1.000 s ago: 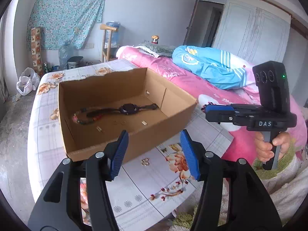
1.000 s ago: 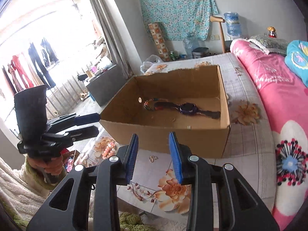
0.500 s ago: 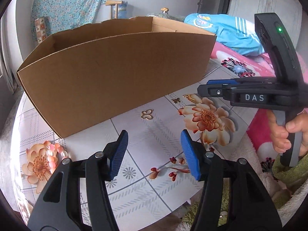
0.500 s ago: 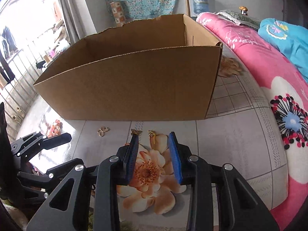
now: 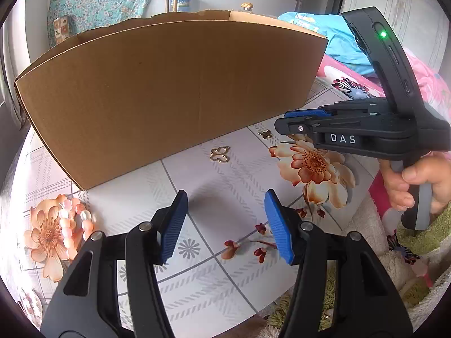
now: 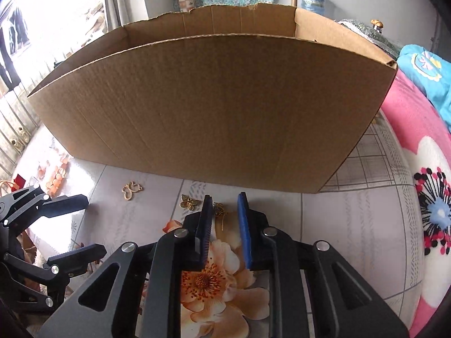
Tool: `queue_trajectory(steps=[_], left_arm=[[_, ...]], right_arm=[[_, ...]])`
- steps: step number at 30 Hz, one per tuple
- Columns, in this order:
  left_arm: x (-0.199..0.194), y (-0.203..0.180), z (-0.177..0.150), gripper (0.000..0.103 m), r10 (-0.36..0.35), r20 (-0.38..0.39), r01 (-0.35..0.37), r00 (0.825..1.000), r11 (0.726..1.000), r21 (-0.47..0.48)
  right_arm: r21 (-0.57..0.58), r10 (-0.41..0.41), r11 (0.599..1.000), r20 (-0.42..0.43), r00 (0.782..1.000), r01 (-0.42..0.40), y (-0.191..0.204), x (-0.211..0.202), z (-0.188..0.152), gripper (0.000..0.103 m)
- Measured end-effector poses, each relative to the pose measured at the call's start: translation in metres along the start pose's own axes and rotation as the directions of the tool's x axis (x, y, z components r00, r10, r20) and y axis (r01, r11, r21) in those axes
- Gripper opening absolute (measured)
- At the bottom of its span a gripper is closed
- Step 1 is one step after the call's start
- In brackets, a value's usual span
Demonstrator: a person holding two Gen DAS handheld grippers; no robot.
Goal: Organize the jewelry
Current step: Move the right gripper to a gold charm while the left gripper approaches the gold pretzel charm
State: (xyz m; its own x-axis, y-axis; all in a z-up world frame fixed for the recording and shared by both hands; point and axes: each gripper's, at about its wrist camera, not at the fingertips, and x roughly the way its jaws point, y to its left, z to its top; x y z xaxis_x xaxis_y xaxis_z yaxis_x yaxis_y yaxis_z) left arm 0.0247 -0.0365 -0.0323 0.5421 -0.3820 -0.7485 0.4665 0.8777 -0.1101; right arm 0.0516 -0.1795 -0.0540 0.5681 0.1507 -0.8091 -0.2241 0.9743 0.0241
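Two ribbed blue pads of the left gripper (image 5: 225, 226) stand apart over bare glossy floral tablecloth (image 5: 225, 186); an outline butterfly charm (image 5: 220, 153) lies ahead by the corrugated cardboard box (image 5: 169, 90). Right view: the right gripper (image 6: 224, 211) is closing, a small gold charm (image 6: 219, 209) between its pads, not yet pinched.

Brown cardboard box (image 6: 214, 107), gold butterfly charms (image 6: 132, 190), orange-flowered grey-checked tablecloth (image 5: 231, 276), blue-padded black fingers (image 5: 172, 225).
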Motion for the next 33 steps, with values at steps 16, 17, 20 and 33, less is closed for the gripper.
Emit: queue_trajectory(steps=[16,17,20,33], left_arm=[[0.002,-0.005,-0.002,0.054,0.03,0.008,-0.03,1.0,1.0,0.008],[0.003,-0.005,-0.002,0.054,0.033,0.008,-0.033,0.999,0.999,0.009],[0.004,-0.008,-0.001,0.054,0.043,0.007,-0.043,0.999,0.999,0.015],[0.008,-0.013,0.001,0.054,0.062,0.005,-0.062,0.998,0.998,0.027]], right_arm=[[0.347,0.295,0.883,0.114,0.949,-0.316,-0.043,-0.036,-0.027,0.003],[0.359,0.309,0.871,0.129,0.942,-0.335,-0.046,-0.039,-0.027,0.003],[0.364,0.305,0.867,0.151,0.94,-0.34,-0.047,-0.046,-0.03,0.003],[0.221,0.151,0.962,0.049,0.987,-0.158,-0.023,-0.033,-0.019,0.027]])
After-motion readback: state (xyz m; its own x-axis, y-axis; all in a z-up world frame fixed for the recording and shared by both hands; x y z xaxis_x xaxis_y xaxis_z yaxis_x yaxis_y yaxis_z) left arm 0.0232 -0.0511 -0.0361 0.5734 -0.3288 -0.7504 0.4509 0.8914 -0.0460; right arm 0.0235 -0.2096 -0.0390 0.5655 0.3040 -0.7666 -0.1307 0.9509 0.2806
